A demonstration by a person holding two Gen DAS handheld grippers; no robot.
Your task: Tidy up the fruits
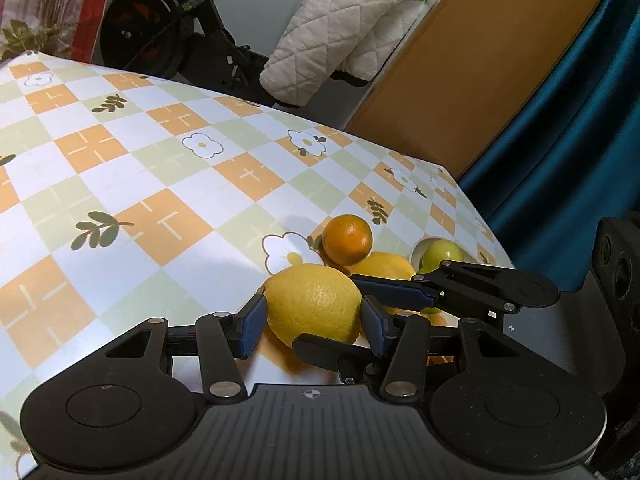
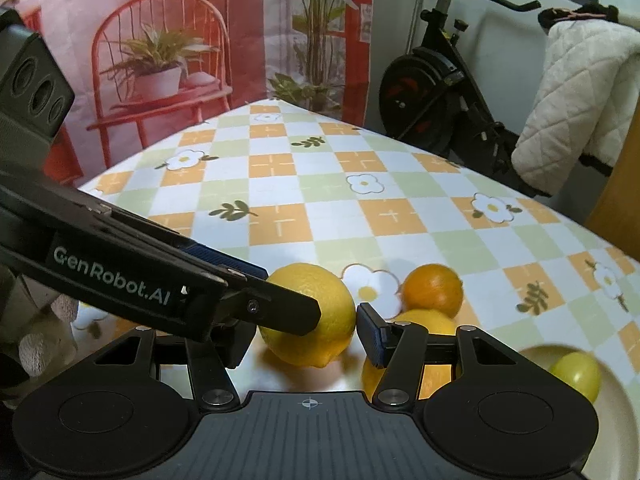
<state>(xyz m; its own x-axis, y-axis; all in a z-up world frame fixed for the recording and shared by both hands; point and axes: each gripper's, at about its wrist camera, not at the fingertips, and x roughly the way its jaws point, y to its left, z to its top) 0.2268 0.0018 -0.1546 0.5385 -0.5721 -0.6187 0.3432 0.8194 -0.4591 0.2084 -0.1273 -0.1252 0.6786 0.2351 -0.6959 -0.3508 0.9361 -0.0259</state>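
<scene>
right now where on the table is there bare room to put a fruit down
Bare checked cloth runs from the fruit to the far edge by the exercise bike. It is crowded near both claws: lemon, orange, second lemon, and the bowl holding a green fruit.
</scene>
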